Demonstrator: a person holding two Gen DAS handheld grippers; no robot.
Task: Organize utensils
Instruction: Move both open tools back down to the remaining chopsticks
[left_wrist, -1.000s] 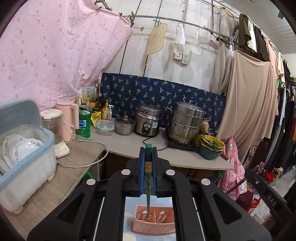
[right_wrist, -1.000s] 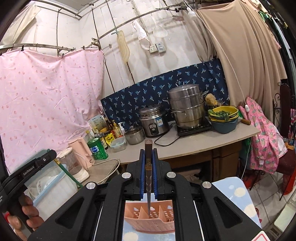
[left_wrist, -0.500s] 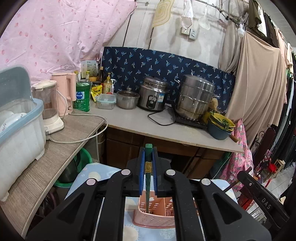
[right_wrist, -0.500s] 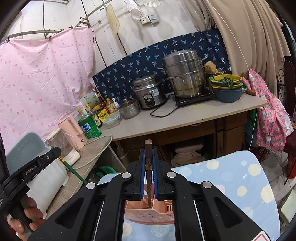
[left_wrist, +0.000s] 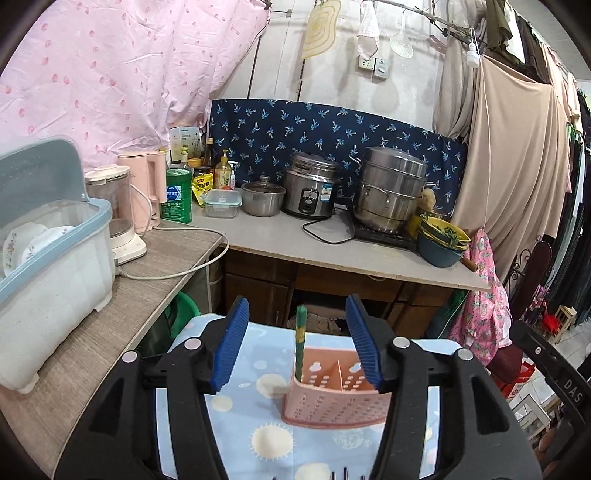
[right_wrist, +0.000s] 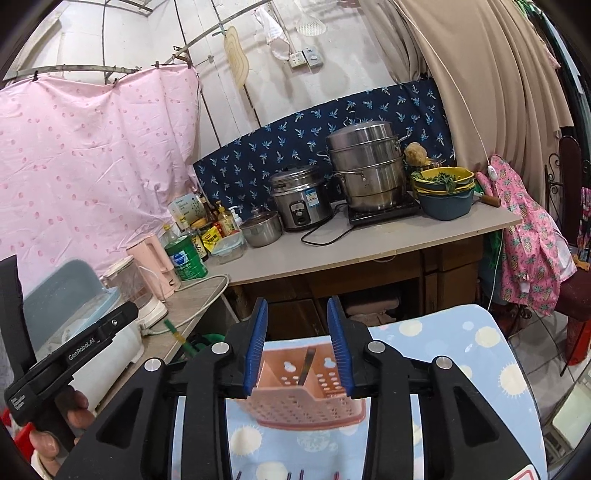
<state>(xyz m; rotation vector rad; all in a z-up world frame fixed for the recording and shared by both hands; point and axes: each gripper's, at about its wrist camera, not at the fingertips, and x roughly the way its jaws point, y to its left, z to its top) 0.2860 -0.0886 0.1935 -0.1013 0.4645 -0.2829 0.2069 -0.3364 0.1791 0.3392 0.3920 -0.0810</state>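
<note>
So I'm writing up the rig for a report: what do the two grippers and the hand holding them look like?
Both the left gripper and the right gripper have glossy black plastic arms with silver round bolts and blue ribbed pads. Seen from the right wrist, the left one's black handle carries white "GenRobot.AI" lettering and is held by a bare hand. No cables show.

Lower part of green-handled utensil (left_wrist: 300, 343) hidden inside pink caddy (left_wrist: 334, 400); its working end not identifiable. Dark-handled utensil (right_wrist: 306, 363) likewise sunk in the caddy (right_wrist: 295, 397), only its handle showing between the partitions. Right wall of the caddy covered by the right finger (left_wrist: 364, 345) of the left gripper. Dish box (left_wrist: 48, 266) cut by the left edge. Labels on the bottles (right_wrist: 207, 230) too small to read.
</note>
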